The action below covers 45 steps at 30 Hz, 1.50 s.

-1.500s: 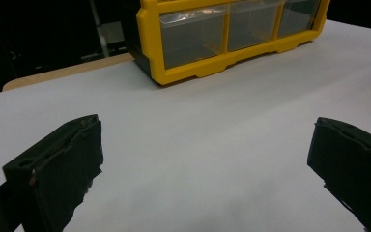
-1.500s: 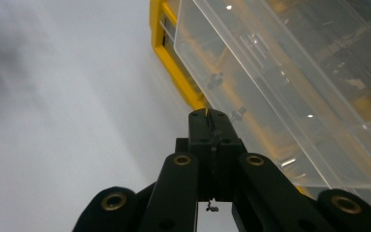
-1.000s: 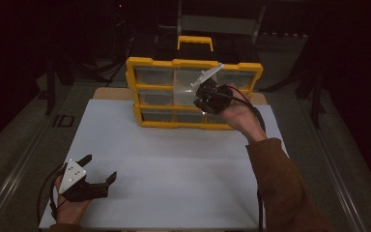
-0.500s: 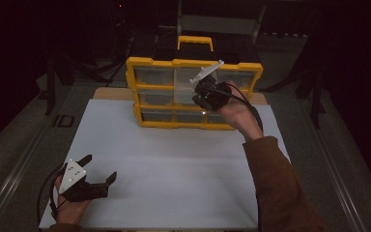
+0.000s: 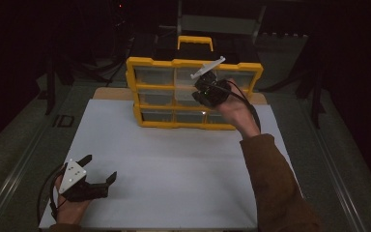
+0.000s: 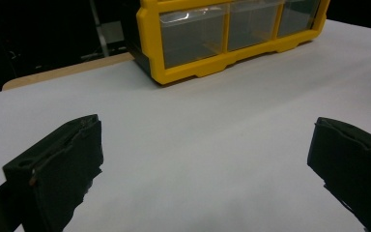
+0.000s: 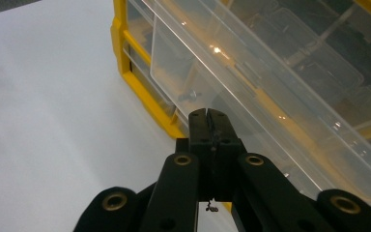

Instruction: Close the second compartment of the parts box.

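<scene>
Right hand-held gripper (image 5: 204, 94) is raised at the front of the yellow drawer organizer (image 5: 147, 63), jaws clenched together with nothing between them, tips just beside a clear drawer (image 7: 183, 72). No writing can be read on the organizer, which stands at the desk's (image 5: 174, 164) far edge. Left hand-held gripper (image 5: 99, 171) rests low on the desk near the person, well apart, jaws spread wide and released.

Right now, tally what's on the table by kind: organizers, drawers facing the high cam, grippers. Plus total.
Yellow drawer organizer: 1
Clear drawers in its front, three rows of three: 9
Grippers: 2, the left gripper open above the white sheet, the right gripper shut at the drawer fronts
Total: 12
</scene>
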Motion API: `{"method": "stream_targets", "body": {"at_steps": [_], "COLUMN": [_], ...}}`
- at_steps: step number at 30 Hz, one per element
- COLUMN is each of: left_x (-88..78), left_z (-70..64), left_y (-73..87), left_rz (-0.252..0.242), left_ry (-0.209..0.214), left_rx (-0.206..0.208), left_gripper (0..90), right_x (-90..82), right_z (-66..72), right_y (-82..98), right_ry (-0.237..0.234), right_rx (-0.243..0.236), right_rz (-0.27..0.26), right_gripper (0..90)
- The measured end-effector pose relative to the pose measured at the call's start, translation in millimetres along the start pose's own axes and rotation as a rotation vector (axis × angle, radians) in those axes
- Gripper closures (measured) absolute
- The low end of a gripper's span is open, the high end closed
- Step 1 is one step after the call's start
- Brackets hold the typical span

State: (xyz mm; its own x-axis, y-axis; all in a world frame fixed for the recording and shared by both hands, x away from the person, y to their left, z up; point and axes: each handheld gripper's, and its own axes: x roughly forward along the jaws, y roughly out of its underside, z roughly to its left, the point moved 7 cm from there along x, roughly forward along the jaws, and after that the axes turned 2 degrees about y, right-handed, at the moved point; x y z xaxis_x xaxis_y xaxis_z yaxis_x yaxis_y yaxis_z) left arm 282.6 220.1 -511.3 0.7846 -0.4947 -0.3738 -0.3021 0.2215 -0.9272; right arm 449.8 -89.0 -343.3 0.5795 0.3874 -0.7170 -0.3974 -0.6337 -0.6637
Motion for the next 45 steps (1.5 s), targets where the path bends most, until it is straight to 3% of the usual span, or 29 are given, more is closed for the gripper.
{"method": "stream_targets", "body": {"at_steps": [14,32,45], "left_x": [-0.3,-1.4,-1.6], "left_z": [0.2,0.6,0.8], "left_y": [0.3,0.1,0.2], "left_rz": [0.001,-0.004,-0.004], "left_ry": [0.001,-0.001,-0.001], "left_rx": [-0.001,-0.001,0.000], "left_gripper": [0.0,0.0,0.0], "right_x": [4.9,20.1,34.2], "right_z": [-10.7,-28.6,-39.0], "right_y": [-5.9,-12.6,-6.4], "right_ry": [0.002,0.048,0.100], "right_rx": [0.066,0.141,0.182], "right_rz": [-0.023,-0.075,-0.078], "right_gripper": [90.0,90.0,90.0]}}
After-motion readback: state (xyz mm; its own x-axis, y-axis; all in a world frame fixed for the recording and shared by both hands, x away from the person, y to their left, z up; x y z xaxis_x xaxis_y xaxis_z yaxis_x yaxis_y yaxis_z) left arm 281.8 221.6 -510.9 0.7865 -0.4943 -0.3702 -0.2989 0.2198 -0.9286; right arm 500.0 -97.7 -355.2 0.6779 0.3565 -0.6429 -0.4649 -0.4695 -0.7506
